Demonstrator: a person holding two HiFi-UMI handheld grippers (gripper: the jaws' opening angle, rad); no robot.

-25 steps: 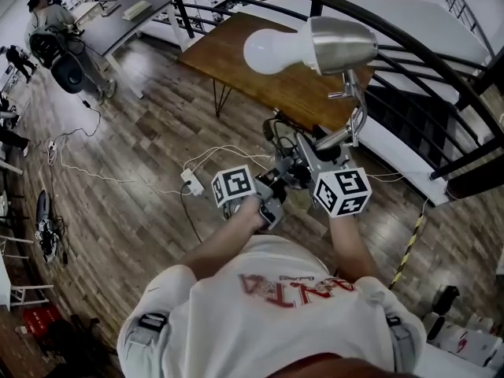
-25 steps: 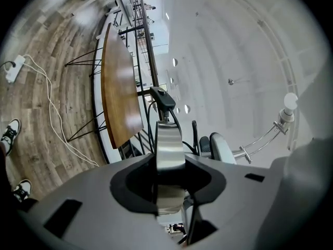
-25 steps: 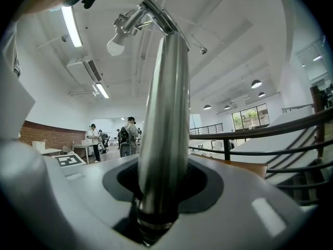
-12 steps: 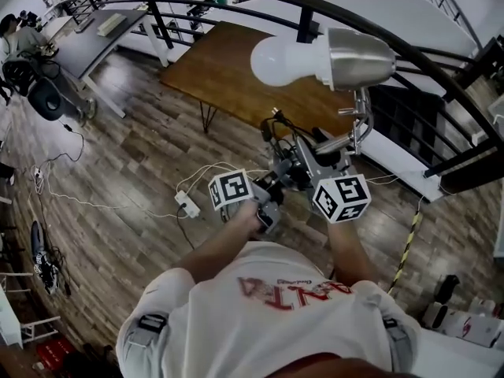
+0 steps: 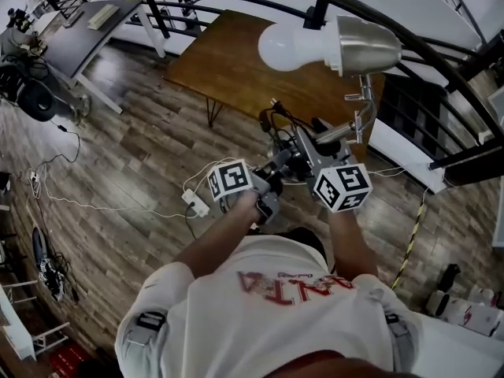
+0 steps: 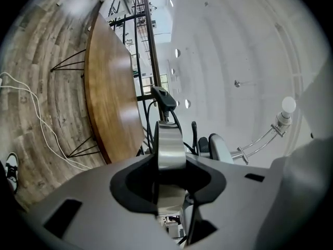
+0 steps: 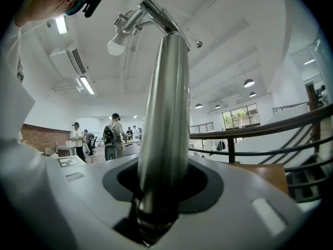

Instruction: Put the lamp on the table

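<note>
A brushed-steel lamp [image 5: 364, 44] with a round white bulb [image 5: 285, 47]. The right claw [image 7: 157, 191] clamps its tapered stem; the left claw [image 6: 169, 166] grips its metal base.

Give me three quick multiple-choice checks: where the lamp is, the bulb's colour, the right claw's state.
1. The lamp is: A. standing on the table; B. held in the air, off the table; C. lying on the floor.
2. The bulb is: A. white; B. red; C. blue.
3. The right claw is: A. open, empty; B. shut on the lamp's stem; C. shut on a cable.
Key: 1B, the head view shows it carried aloft; 2A, it reads white against the brown tabletop; 3B, the metal stem sits clamped between the jaws.
</note>
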